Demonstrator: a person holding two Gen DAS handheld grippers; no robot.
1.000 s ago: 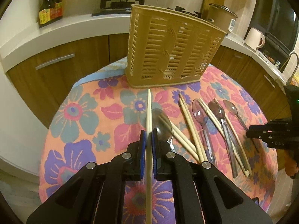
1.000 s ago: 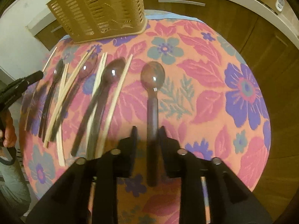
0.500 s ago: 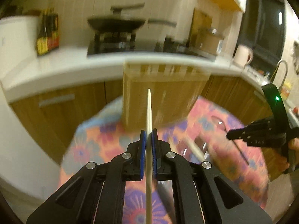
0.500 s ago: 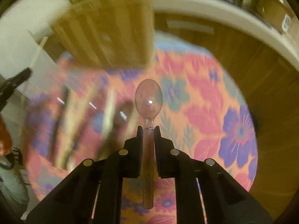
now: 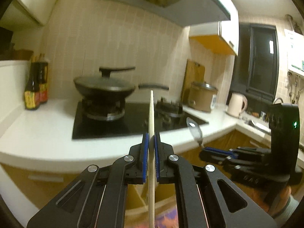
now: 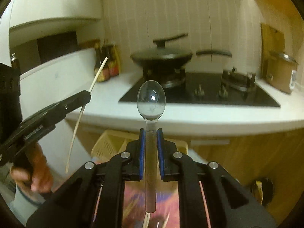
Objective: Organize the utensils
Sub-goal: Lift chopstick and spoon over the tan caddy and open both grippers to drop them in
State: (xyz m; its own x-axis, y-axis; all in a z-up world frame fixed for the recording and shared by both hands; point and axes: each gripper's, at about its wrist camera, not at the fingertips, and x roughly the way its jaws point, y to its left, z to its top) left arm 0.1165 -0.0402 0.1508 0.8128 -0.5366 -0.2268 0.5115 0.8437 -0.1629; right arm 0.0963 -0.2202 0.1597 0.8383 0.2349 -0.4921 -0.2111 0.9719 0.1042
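Gripping a chopstick (image 5: 151, 117), the left gripper (image 5: 151, 140) has its blue pads (image 5: 145, 152) pressed together on the pale stick. The stick runs straight out ahead between the fingers, its tip reaching up past the fingertips and its tail passing back under the gripper body.

Right gripper (image 6: 151, 138): blue pads clamped on the handle of a clear plastic spoon (image 6: 151, 99). The bowl stands beyond the fingertips, hollow side facing the camera; the handle runs back between the fingers and ends below the gripper body.

From the left wrist view, the right gripper sits off to the right and slightly lower, with the spoon bowl poking up from its tip. From the right wrist view, the left gripper sits off to the left, a hand (image 6: 32, 172) around its grip, the chopstick slanting up and down through its tip.

Ahead of both grippers: white counter (image 5: 38, 133), black stove (image 5: 117, 121) with a lidded wok (image 5: 104, 87). Sauce bottles (image 5: 36, 89) to the far left, a rice cooker (image 5: 203, 98) and a kettle (image 5: 236, 104) to the right.

Below the right gripper, just past its fingers, the rim of a tan slotted basket (image 6: 108, 142) shows. Flowered cloth (image 6: 133, 205) blurs underneath, with pale sticks (image 6: 147, 222) barely visible at the bottom edge.
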